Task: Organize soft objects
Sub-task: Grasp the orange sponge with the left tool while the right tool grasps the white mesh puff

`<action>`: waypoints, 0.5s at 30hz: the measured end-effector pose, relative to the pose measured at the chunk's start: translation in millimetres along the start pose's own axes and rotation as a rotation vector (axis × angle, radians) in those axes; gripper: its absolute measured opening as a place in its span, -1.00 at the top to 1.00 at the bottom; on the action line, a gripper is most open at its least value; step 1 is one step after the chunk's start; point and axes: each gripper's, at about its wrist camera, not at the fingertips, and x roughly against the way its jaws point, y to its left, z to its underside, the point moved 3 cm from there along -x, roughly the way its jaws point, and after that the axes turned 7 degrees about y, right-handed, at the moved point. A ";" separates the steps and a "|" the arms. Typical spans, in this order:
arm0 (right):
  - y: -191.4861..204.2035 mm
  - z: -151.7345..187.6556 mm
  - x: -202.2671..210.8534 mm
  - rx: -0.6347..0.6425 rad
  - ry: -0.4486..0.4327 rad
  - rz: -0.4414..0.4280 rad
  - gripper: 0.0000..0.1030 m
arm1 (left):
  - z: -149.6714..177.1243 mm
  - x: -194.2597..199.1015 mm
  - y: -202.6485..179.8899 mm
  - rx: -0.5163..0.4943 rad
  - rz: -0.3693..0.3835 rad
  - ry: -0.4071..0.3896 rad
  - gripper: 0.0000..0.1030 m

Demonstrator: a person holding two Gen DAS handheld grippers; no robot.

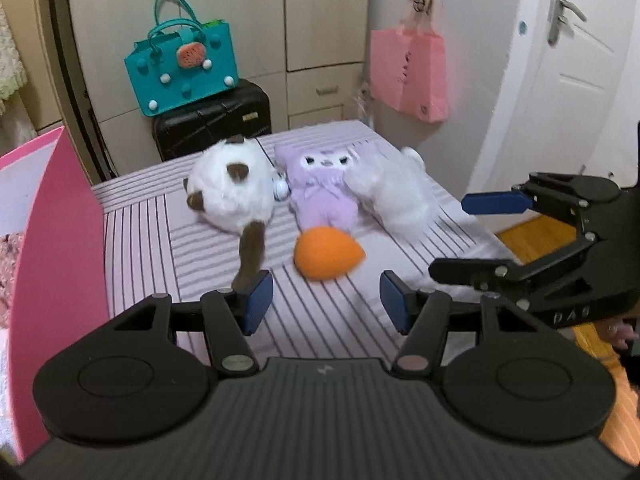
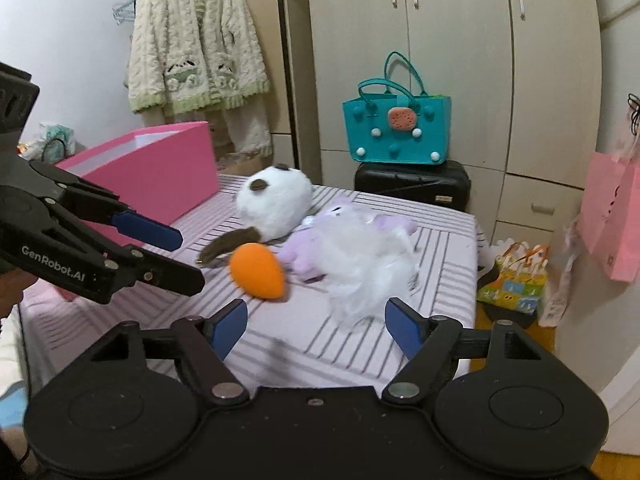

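Observation:
Several plush toys lie on the striped bed (image 1: 340, 320) (image 2: 340, 344): a round white one with brown ears and tail (image 1: 232, 196) (image 2: 276, 204), a purple one (image 1: 320, 188) (image 2: 304, 256), a fluffy white one (image 1: 400, 196) (image 2: 360, 268) and an orange carrot-shaped one (image 1: 326, 254) (image 2: 258, 272). My left gripper (image 1: 326, 302) (image 2: 191, 260) is open just short of the orange toy, and the brown tail ends by its left pad. My right gripper (image 2: 316, 326) (image 1: 448, 236) is open before the fluffy white toy. Neither holds anything.
An open pink box (image 1: 60, 240) (image 2: 160, 168) stands on the bed's left side. A teal bag (image 1: 184, 64) (image 2: 400, 128) sits on a black suitcase (image 1: 212, 120) by the wardrobe. A pink paper bag (image 1: 408, 68) hangs there. A small gift bag (image 2: 512, 284) stands on the floor.

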 end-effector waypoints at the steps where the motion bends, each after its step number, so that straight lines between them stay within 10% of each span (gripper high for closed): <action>1: -2.4 -2.4 -4.3 0.007 0.001 0.010 -0.56 | -2.9 -4.4 0.4 0.010 0.006 -0.002 -0.13; 15: -36.6 -27.3 -52.2 -0.016 0.057 0.027 -0.65 | -16.8 -42.0 -0.1 0.045 -0.014 0.007 -0.13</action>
